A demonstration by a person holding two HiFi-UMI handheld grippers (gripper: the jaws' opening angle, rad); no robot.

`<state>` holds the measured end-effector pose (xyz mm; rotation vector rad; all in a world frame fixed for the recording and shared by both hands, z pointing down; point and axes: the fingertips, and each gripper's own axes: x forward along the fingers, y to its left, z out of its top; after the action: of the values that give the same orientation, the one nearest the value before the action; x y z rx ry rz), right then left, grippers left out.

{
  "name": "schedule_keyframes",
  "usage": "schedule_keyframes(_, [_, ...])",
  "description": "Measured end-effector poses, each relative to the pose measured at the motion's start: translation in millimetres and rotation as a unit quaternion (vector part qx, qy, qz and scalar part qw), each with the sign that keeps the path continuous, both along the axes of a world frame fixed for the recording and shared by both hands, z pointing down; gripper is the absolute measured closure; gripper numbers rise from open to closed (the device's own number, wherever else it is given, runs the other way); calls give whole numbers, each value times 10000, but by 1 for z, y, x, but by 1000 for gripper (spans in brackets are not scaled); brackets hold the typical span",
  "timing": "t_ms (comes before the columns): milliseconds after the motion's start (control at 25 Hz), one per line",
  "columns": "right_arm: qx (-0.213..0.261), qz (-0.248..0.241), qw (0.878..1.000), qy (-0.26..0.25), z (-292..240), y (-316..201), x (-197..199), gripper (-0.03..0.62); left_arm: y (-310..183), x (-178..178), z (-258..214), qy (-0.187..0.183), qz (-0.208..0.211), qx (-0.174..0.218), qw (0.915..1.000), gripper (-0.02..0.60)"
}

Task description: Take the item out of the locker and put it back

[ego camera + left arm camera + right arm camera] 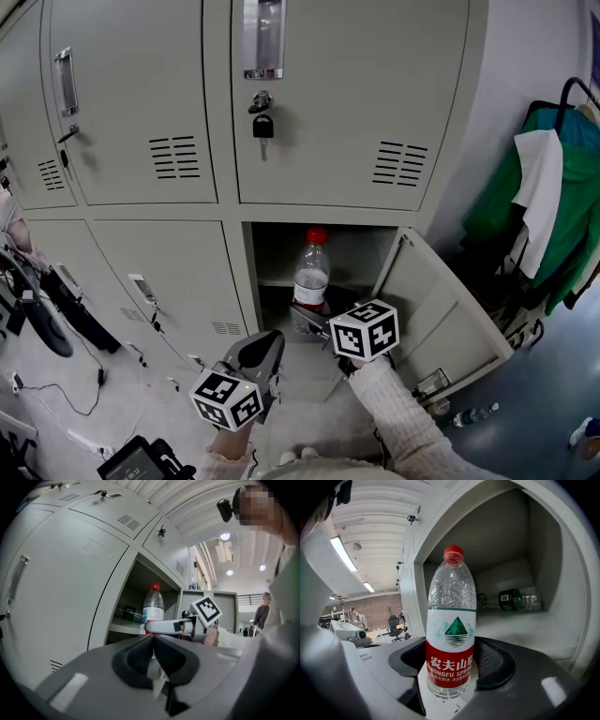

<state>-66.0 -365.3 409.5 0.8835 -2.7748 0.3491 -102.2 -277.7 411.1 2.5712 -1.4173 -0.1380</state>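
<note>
A clear water bottle (311,272) with a red cap and red-and-white label stands upright in the mouth of the open lower locker (272,246). My right gripper (309,321) is shut on its lower part. In the right gripper view the bottle (451,620) fills the middle, with both pads against its label. My left gripper (270,342) hangs below and left of the locker mouth, shut and empty; its own view shows the jaws (153,637) meeting, with the bottle (153,604) and the right gripper's finger (164,626) beyond.
The locker door (441,319) swings open to the right. A dark bottle (520,599) lies at the back of the shelf. A padlock (263,125) hangs on the locker above. Clothes (553,206) hang at the right, a bottle (473,415) lies on the floor, and cables (56,309) are at the left.
</note>
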Motion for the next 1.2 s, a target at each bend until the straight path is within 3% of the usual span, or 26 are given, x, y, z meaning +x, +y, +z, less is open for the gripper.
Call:
schedule_keyframes(800, [-3,63,9997,-244,-54,-51,-10,290,-15,-5,-16,111,-59,240,9996,574])
schedule_keyframes(1200, [524,483,9975,10,-64,-90,-11,292,-17,-4,-14,98,-60,216,9997,574])
